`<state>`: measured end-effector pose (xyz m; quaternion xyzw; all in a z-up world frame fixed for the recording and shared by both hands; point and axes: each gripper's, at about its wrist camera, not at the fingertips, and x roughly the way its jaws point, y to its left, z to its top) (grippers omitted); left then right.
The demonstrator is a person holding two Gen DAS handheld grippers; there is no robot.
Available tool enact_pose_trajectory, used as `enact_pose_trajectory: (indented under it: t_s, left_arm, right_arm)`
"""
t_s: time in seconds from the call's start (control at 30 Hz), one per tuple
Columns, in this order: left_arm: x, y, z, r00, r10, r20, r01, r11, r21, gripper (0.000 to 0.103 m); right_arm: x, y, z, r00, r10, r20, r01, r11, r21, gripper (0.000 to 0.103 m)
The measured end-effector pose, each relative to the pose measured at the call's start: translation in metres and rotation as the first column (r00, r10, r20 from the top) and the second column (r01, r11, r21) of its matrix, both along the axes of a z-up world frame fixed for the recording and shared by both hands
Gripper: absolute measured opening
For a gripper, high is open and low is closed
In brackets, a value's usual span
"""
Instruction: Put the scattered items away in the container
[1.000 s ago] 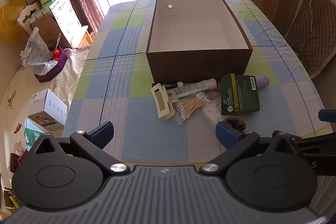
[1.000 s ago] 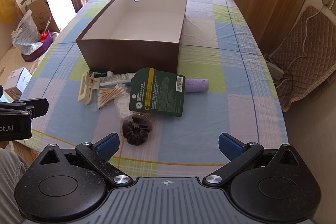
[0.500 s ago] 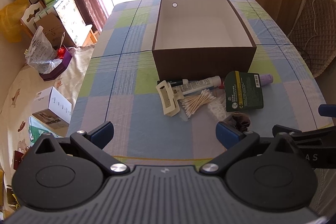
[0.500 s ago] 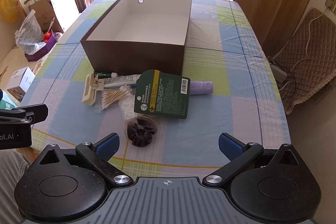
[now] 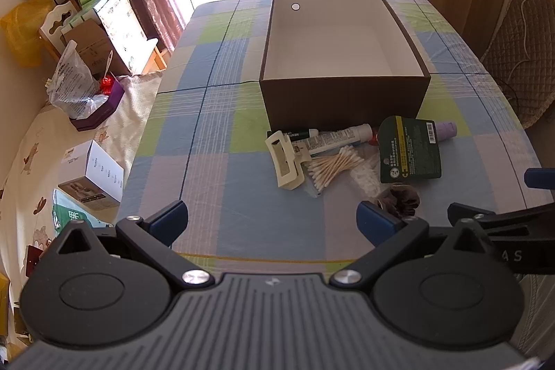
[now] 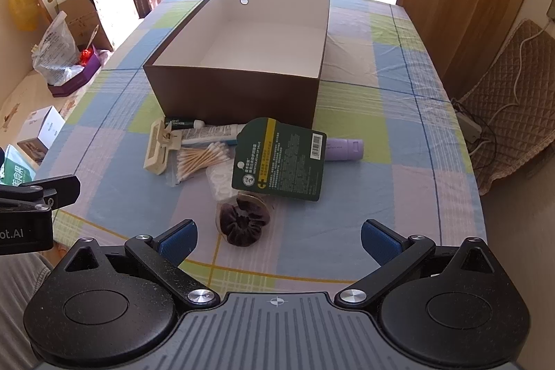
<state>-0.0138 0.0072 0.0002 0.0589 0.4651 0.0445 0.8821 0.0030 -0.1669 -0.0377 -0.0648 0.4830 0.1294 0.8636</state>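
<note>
Scrunchie (image 6: 244,224) is lying nearest, just ahead-left of the right gripper (image 6: 277,236), nearer than the left gripper (image 5: 272,221); both are being held apart, empty. Box (image 6: 239,92) is sitting beyond, seemingly empty.

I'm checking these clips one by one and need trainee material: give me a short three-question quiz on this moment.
1. True or false: the brown cardboard box with the white inside already holds some items.
2. Which item lies nearest the right gripper? A) cream plastic hair claw clip B) dark brown velvet scrunchie C) lilac tube
3. What partly covers that tube: the dark green flat packet or the bundle of cotton swabs?

Key: 1 false, it is empty. 2 B. 3 the dark green flat packet. Both the right and the left gripper stand open, holding nothing.
</note>
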Motion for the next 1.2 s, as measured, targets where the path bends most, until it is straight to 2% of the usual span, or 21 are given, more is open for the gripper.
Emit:
enact_pose_trajectory:
  t_s: [0.47, 0.77, 1.07, 1.2]
  left_arm:
    - [0.007, 0.009, -0.008, 1.000, -0.002, -0.023, 0.001, 1.000, -0.030, 0.102]
    - [0.018, 0.012, -0.022, 0.998, -0.037, -0.049, 0.033, 0.996, -0.077, 0.102]
    - [0.025, 0.014, -0.031, 0.998, -0.067, -0.010, 0.067, 0.996, -0.064, 0.102]
    - [0.031, 0.018, -0.042, 0.996, -0.089, -0.014, 0.087, 0.992, -0.089, 0.102]
  right_arm:
    - [0.006, 0.003, -0.006, 1.000, 0.004, -0.013, -0.004, 1.000, -0.013, 0.103]
    - [0.010, -0.002, -0.014, 1.000, -0.018, -0.025, 0.018, 1.000, -0.013, 0.103]
    - [0.017, -0.011, -0.025, 0.998, -0.039, -0.059, 0.043, 0.996, 0.076, 0.103]
    - [0.021, -0.020, -0.034, 0.998, -0.039, -0.049, 0.045, 0.990, 0.132, 0.103]
